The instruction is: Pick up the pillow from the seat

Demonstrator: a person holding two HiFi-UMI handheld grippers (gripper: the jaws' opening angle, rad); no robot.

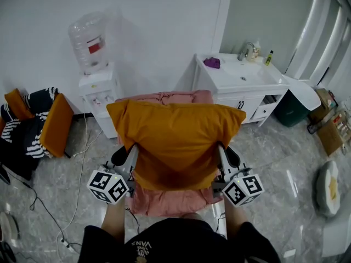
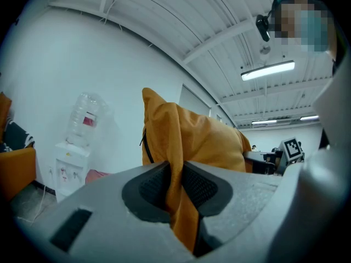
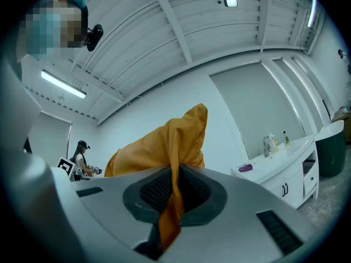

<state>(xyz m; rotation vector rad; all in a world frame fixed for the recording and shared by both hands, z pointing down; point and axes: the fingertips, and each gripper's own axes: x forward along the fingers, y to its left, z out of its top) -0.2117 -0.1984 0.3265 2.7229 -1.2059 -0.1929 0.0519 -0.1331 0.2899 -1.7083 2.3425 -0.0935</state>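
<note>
The orange pillow (image 1: 175, 141) is held up over the pink seat (image 1: 170, 200), seemingly clear of it. The left gripper (image 2: 176, 186) is clamped on its left edge, the right gripper (image 3: 174, 193) on its right edge

Head view steeply down; gripper views close, seemingly level; shared pillow (image 1: 175, 136)

Water dispenser (image 1: 97, 89) by wall, sink cabinet (image 1: 227, 83) w/ bin (image 1: 290, 112) beside.
</note>
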